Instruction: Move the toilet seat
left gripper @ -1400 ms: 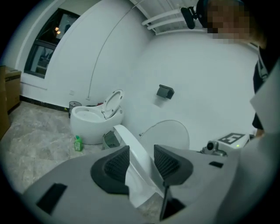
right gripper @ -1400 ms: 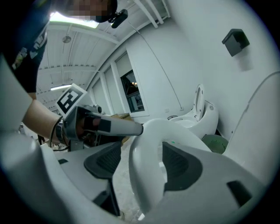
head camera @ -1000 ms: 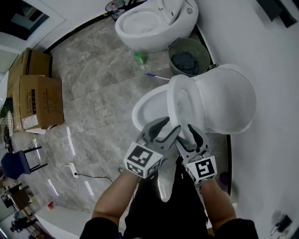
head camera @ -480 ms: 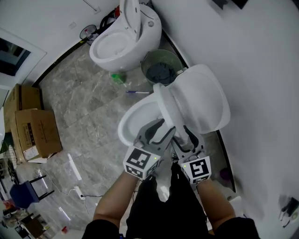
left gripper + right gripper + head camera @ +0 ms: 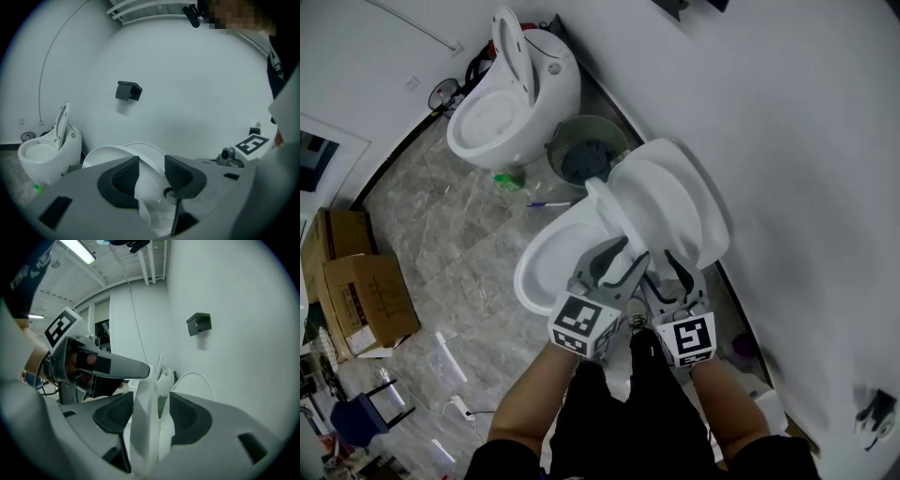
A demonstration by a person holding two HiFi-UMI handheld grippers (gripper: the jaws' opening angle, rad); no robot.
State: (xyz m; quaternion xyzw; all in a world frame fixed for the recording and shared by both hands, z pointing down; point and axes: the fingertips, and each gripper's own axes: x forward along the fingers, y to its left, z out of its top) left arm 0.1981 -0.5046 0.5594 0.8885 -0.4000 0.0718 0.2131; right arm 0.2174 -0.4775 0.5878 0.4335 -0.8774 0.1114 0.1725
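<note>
**Seat's up, both grippers on it**

The toilet seat (image 5: pixel 614 223) stands almost upright over the bowl (image 5: pixel 546 267), just in front of the raised lid (image 5: pixel 675 202). The left gripper (image 5: pixel 625 255) has its fingers clamped on the seat's front edge. Right beside it, the right gripper (image 5: pixel 667 265) has fingers that have just been closing and now pinch the seat too.

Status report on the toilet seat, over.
Both clamped on the toilet seat: left gripper, right gripper; right fingers just closed further. Seat tilted up near its lid. Nothing seen blocking.
</note>
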